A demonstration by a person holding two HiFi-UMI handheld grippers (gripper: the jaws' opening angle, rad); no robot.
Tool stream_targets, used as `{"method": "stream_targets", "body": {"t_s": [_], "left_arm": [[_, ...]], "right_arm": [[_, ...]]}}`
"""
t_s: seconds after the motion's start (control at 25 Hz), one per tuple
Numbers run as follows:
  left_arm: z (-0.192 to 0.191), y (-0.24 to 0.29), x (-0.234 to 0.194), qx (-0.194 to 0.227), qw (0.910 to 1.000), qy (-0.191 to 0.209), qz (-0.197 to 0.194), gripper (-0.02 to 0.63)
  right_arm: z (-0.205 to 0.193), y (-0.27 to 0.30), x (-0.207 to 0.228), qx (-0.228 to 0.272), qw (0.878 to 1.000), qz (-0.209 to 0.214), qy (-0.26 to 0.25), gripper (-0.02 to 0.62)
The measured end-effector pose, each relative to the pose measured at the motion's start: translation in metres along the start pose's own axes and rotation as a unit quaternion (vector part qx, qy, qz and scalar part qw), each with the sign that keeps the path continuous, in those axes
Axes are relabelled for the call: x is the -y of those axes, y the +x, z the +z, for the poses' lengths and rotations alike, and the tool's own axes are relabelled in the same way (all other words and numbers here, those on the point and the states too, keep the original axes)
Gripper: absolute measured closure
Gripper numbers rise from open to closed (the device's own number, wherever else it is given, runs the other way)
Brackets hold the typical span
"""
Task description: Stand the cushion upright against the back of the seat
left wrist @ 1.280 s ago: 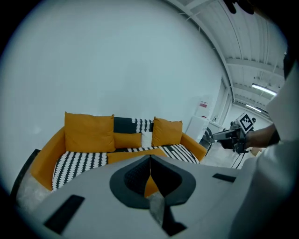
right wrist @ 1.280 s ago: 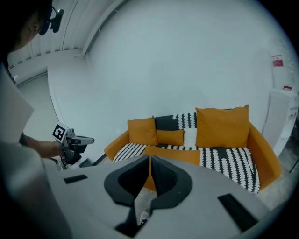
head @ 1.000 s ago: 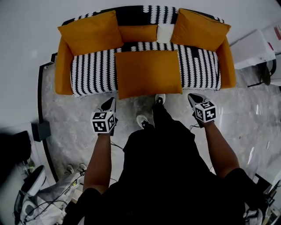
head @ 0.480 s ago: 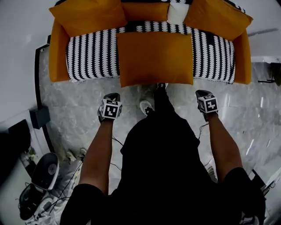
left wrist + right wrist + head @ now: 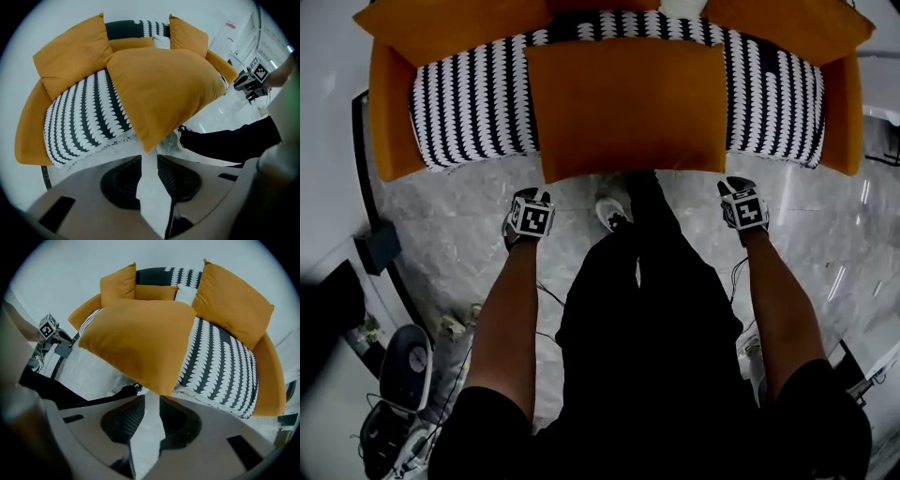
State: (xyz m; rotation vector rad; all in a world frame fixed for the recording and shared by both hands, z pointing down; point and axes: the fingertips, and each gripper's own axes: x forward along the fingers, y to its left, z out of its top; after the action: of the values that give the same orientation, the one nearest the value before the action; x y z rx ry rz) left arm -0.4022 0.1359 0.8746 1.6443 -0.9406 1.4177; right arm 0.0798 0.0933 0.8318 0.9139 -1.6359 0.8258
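The left hand-held gripper and right hand-held gripper have just been opening, both empty. Best to grip the flat orange fabric cushion evenly at its front corners.

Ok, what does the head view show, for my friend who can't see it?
A big orange cushion lies flat on a black-and-white striped sofa, overhanging its front edge. A person stands before it with the left tool and right tool near its front corners, jaws just opening, empty.

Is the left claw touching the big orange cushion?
Apart. Head view shows floor between the left claw and cushion. Its jaws have just been opening, empty.
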Motion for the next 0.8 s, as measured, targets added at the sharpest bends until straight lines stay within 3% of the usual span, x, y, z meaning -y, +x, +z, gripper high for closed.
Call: {"method": "stream_targets", "body": {"t_s": [0.24,0.44,0.72,0.8], "left_arm": [[-0.006,0.041,-0.007,-0.029,0.9995,-0.015,-0.001,0.480],[-0.001,0.060,-0.013,-0.024,0.9995,-0.021,0.004,0.471],[0.011,0.062,-0.016,-0.019,0.9994,-0.029,-0.010,0.472],[0.015,0.060,-0.013,-0.016,0.9997,-0.014,-0.012,0.494]], "right_arm": [[-0.024,0.040,0.014,-0.050,0.999,-0.009,-0.008,0.472],[-0.028,0.062,0.021,-0.071,0.997,-0.018,-0.013,0.425],[-0.016,0.078,0.026,-0.098,0.993,-0.047,-0.039,0.425],[-0.012,0.079,0.026,-0.099,0.993,-0.048,-0.039,0.425]]}}
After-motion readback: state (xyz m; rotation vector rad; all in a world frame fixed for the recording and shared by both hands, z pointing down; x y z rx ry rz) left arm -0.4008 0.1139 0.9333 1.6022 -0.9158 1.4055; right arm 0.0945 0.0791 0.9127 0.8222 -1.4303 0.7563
